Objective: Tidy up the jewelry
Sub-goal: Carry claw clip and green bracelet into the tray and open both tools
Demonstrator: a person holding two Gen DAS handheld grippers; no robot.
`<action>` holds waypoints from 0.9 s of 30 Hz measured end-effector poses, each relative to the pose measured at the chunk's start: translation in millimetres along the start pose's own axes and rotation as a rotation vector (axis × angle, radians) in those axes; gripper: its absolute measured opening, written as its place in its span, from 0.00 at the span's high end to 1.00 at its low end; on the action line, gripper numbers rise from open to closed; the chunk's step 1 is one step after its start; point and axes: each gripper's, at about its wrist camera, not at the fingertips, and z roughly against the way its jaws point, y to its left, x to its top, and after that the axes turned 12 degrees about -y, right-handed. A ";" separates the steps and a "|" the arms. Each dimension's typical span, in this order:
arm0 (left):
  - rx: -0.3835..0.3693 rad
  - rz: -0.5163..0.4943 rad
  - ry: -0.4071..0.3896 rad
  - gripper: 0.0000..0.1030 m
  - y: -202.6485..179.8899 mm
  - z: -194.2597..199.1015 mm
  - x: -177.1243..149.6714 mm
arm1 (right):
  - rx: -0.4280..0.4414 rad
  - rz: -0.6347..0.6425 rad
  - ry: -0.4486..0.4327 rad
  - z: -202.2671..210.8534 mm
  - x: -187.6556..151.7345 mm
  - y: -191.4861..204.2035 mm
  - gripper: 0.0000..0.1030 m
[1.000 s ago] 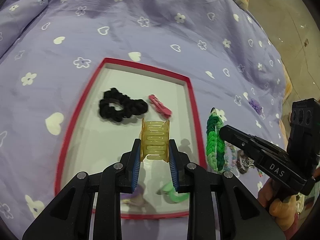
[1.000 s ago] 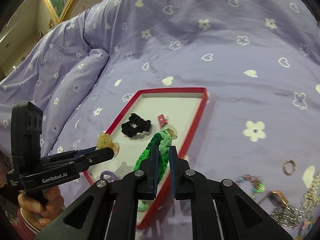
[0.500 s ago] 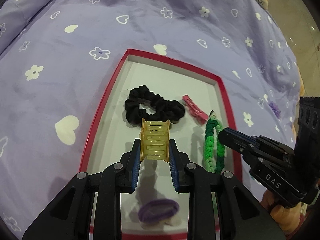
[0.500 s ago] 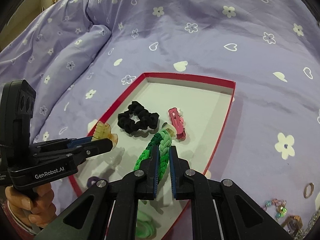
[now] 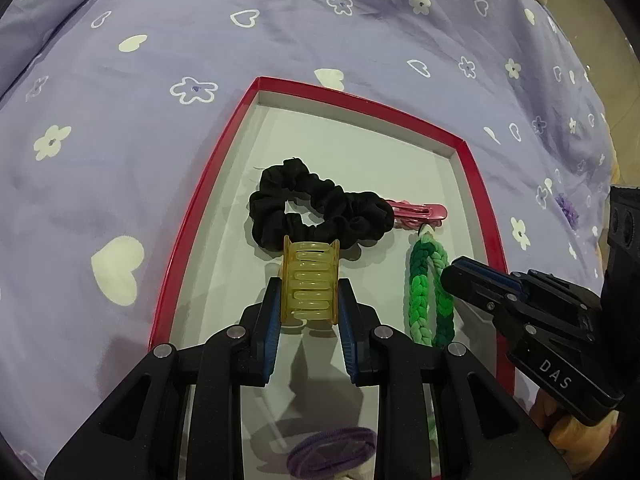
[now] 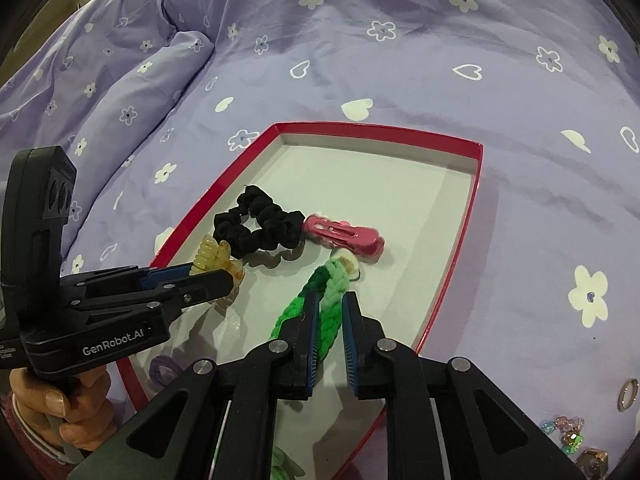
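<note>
A red-rimmed white tray (image 5: 478, 184) (image 6: 474, 200) lies on the purple bedspread. My left gripper (image 5: 310, 304) (image 6: 208, 276) is shut on a yellow translucent claw clip (image 5: 310, 278) (image 6: 214, 258), low over the tray beside a black scrunchie (image 5: 320, 210) (image 6: 260, 228). My right gripper (image 6: 330, 312) (image 5: 452, 276) has its jaws slightly parted around a green braided band (image 6: 320, 300) (image 5: 428, 284), whose tip rests on the tray floor by a pink hair clip (image 6: 344, 234) (image 5: 418, 212).
A purple hair tie (image 5: 332, 450) (image 6: 164, 368) lies at the tray's near end. A ring (image 6: 626, 398) and bead jewelry (image 6: 564, 438) lie on the bedspread to the right. A folded ridge of blanket (image 6: 132, 80) rises at the left.
Both grippers moved forward and lower into the tray. My right gripper's jaws opened a little around the green braid, which now touches the tray floor by the pink clip.
</note>
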 end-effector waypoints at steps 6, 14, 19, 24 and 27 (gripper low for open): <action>0.017 -0.015 0.003 0.76 -3.1 -1.2 -0.2 | 0.014 -0.020 -0.002 1.2 0.0 -1.9 0.85; 0.024 -0.013 0.005 0.65 -4.2 2.6 0.5 | 0.027 -0.036 -0.016 9.2 1.6 -2.5 0.79; 0.028 -0.011 0.007 0.65 -4.9 7.8 -0.9 | 0.035 -0.044 -0.040 22.6 3.6 -1.5 0.72; 0.024 -0.002 -0.010 0.61 -5.0 22.1 -4.6 | 0.042 -0.066 -0.091 50.4 4.5 -3.3 0.70; 0.017 0.006 -0.018 0.60 -6.2 31.3 -7.7 | 0.037 -0.084 -0.129 72.8 1.2 -9.0 0.65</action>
